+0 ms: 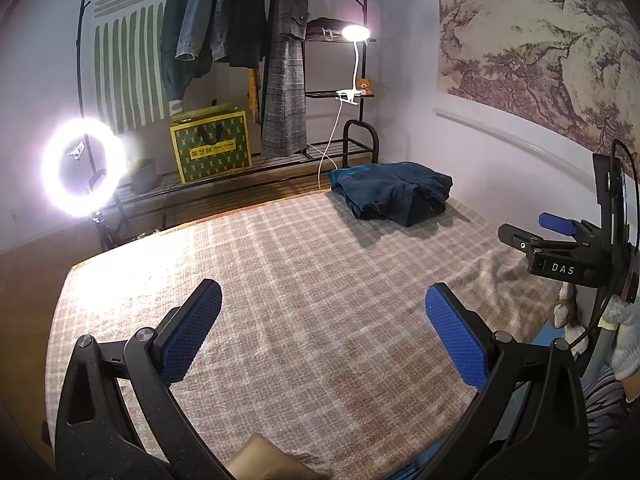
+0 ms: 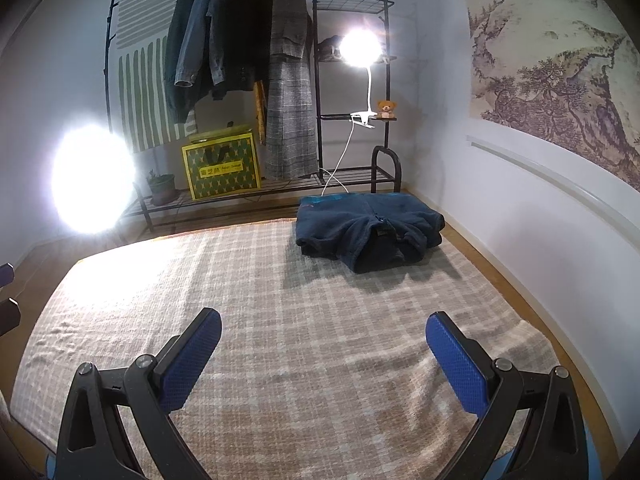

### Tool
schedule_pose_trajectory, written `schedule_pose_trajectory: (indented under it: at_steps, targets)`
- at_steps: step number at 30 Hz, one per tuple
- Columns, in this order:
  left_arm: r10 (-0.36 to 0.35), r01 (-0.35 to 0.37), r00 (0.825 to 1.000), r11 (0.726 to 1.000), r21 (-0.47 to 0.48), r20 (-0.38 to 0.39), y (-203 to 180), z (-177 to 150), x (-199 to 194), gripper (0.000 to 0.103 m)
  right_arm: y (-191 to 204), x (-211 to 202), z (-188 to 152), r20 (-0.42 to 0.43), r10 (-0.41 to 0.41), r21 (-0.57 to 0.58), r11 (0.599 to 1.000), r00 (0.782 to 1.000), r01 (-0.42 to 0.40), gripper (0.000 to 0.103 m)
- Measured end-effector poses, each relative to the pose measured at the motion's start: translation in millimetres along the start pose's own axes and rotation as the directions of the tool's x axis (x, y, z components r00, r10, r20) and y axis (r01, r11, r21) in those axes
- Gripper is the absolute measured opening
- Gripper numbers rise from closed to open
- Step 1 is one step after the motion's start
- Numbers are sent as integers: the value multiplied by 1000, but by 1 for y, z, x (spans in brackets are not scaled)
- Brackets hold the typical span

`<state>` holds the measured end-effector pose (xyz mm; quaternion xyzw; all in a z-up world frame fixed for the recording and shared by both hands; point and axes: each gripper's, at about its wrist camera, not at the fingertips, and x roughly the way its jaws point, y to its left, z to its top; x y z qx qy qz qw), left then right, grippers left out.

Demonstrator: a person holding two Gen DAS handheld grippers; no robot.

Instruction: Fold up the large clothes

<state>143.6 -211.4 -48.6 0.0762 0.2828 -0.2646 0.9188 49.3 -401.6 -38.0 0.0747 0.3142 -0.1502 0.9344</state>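
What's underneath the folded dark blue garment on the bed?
The folded dark blue garment lies on the checked blanket, near its far right corner. What the blanket covers beneath it cannot be seen.

You can read "DAS" in white on the black body of your right gripper (image 1: 560, 229); the yellow-green bag's (image 1: 211, 146) label is too blurry.

Dark blue fleece garment (image 2: 370, 228) folded into compact bundle (zipper facing up), lying at blanket's far right corner.
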Motion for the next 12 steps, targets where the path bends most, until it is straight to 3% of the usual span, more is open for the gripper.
schedule_pose_trajectory:
  at_steps: [12]
  targets:
    - [4,-4,1000,1000,9,14,-1,2,-3,103,0,0,0,2,1,-1,1000,1000,-1,103]
